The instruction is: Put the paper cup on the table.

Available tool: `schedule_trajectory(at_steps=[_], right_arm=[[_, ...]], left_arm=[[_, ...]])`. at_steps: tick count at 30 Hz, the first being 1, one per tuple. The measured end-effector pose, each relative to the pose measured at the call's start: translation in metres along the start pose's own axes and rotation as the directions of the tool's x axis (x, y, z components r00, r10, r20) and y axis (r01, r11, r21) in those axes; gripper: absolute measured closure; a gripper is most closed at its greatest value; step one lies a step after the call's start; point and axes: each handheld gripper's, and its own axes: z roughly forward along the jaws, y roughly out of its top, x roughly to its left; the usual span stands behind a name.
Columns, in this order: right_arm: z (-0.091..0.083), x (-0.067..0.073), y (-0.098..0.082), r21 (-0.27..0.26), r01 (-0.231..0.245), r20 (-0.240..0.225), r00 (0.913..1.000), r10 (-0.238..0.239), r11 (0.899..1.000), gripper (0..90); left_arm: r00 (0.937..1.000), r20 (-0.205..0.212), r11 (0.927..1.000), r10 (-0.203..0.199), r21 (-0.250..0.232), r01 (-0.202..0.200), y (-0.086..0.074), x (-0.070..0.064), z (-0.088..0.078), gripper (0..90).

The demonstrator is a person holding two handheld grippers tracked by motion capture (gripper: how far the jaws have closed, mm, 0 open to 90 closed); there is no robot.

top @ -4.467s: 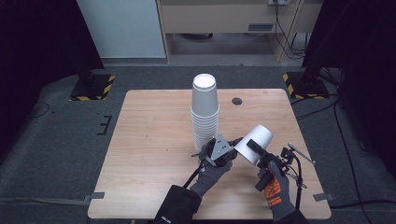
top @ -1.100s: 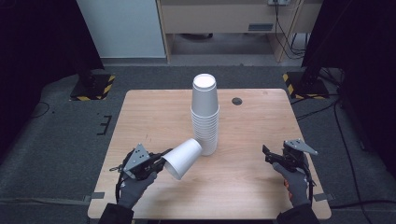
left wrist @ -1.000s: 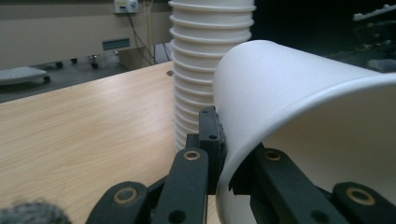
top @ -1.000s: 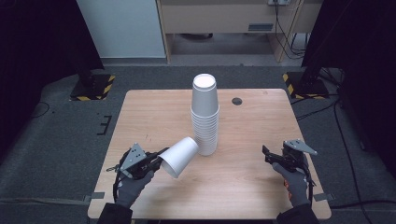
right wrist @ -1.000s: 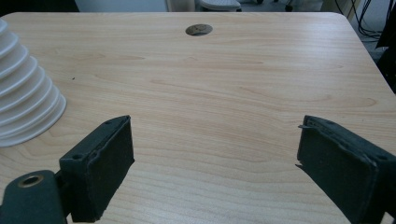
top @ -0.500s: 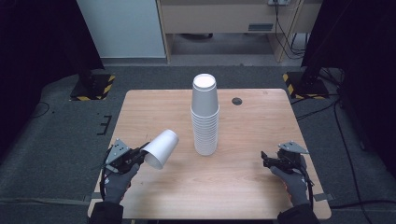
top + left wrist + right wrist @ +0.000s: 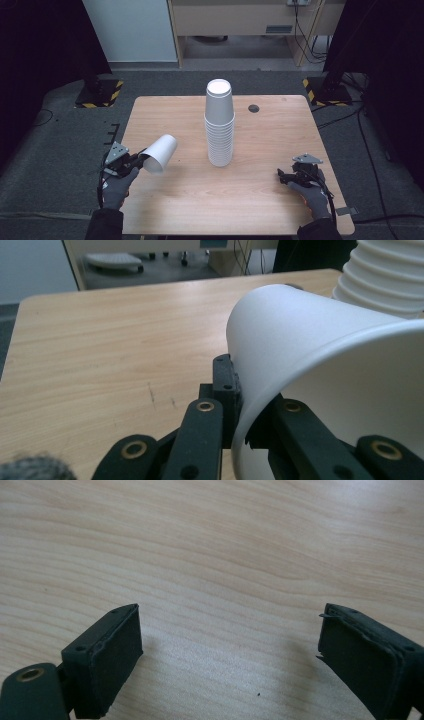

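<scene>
Left tool (image 7: 134,161) clamped on the rim of a white paper cup (image 7: 161,153), cup tilted on its side above the near left of the desk (image 7: 280,125), tall cup stack (image 7: 219,122) at centre, right tool (image 7: 284,175) near right, jaws apart and empty.

Left gripper (image 7: 140,161) sits low at the near left, jaws clamped tight (gloved hand (image 7: 116,187) behind it); right gripper (image 7: 281,176) hovers near right, jaws spread wide.

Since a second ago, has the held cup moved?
Yes. The single cup in the left gripper went left, away from the cup stack.
</scene>
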Motion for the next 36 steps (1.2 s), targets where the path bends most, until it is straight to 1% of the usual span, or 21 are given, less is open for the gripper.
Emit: schedule_trajectory(at_steps=[1,2,3,7,10,11,13,14,18,19,23,26,27,28,30,31,32,34,35,36], right_arm=[[0.001,0.0,-0.001,0.01,-0.007,0.001,1.0,0.007,1.0,10.8],[0.002,-0.001,-0.002,0.014,-0.002,0.001,1.0,0.002,1.0,10.8],[0.003,-0.002,-0.003,0.015,-0.016,0.0,0.9999,0.016,1.0,10.6],[0.003,-0.004,-0.004,0.013,-0.029,-0.01,0.9995,0.029,0.999,10.5],[0.003,-0.005,-0.005,0.008,-0.04,-0.013,0.9991,0.04,0.999,9.9],[0.004,-0.005,-0.005,0.007,-0.053,-0.013,0.9985,0.053,0.999,9.6],[0.004,-0.005,-0.005,0.007,-0.053,-0.013,0.9985,0.053,0.999,9.7],[0.004,-0.005,-0.005,0.007,-0.046,-0.017,0.9988,0.046,0.999,9.7],[0.004,-0.005,-0.005,0.008,-0.056,-0.014,0.9983,0.056,0.998,9.6],[0.004,-0.005,-0.005,0.007,-0.054,-0.014,0.9984,0.055,0.998,9.6],[0.004,-0.005,-0.005,0.009,-0.055,-0.014,0.9984,0.055,0.998,9.4],[0.004,-0.005,-0.005,0.009,-0.054,-0.013,0.9984,0.054,0.998,9.2],[0.004,-0.005,-0.005,0.009,-0.054,-0.012,0.9985,0.054,0.999,9.2],[0.004,-0.005,-0.005,0.009,-0.055,-0.012,0.9984,0.055,0.998,9.1],[0.004,-0.005,-0.005,0.009,-0.055,-0.011,0.9984,0.055,0.998,9.1],[0.004,-0.005,-0.005,0.009,-0.053,-0.012,0.9985,0.053,0.999,9.1],[0.004,-0.005,-0.005,0.009,-0.054,-0.011,0.9985,0.054,0.998,9.1],[0.004,-0.005,-0.005,0.009,-0.054,-0.011,0.9985,0.054,0.998,9.1],[0.004,-0.005,-0.005,0.009,-0.053,-0.011,0.9985,0.053,0.999,9.1],[0.004,-0.005,-0.005,0.009,-0.054,-0.012,0.9985,0.054,0.999,9.1]], left_arm=[[1.0,-0.004,0.9999,-0.003,0.011,0.003,0.001,0.001,0.0,85.6],[0.9999,-0.007,0.9997,-0.009,0.021,0.009,0.001,0.002,0.0,85.6],[0.9998,-0.014,0.9995,-0.011,0.031,0.012,0.002,0.003,0.0,85.6],[0.9993,-0.035,0.9972,-0.015,0.072,0.017,0.007,0.009,-0.002,85.7],[0.9987,-0.05,0.9958,-0.014,0.09,0.018,0.011,0.013,-0.003,85.7],[0.9984,-0.053,0.9953,-0.017,0.094,0.022,0.012,0.014,-0.003,85.7],[0.9976,-0.067,0.994,-0.015,0.107,0.022,0.014,0.017,-0.004,85.7],[0.9972,-0.074,0.9925,-0.014,0.12,0.023,0.015,0.019,-0.005,85.7],[0.9951,-0.097,0.9873,-0.019,0.155,0.034,0.019,0.026,-0.008,85.7],[0.9944,-0.104,0.984,-0.021,0.174,0.039,0.021,0.028,-0.009,85.6],[0.9926,-0.121,0.9763,-0.014,0.213,0.039,0.026,0.031,-0.011,85.8],[0.9906,-0.136,0.9673,0.0,0.251,0.035,0.031,0.033,-0.011,85.9],[0.9895,-0.144,0.96,0.008,0.278,0.033,0.034,0.034,-0.011,85.9],[0.9889,-0.148,0.9572,0.009,0.287,0.034,0.035,0.034,-0.011,86.1],[0.9881,-0.153,0.9471,0.016,0.319,0.034,0.039,0.036,-0.011,86.1],[0.9874,-0.157,0.9442,0.019,0.328,0.034,0.041,0.037,-0.011,86.1],[0.9873,-0.157,0.9386,0.02,0.343,0.035,0.042,0.037,-0.011,86.1],[0.9861,-0.164,0.9303,0.025,0.365,0.037,0.045,0.039,-0.01,86.1],[0.9857,-0.166,0.924,0.029,0.381,0.037,0.047,0.04,-0.01,86.2],[0.9854,-0.167,0.9205,0.03,0.389,0.038,0.048,0.041,-0.01,86.2]])
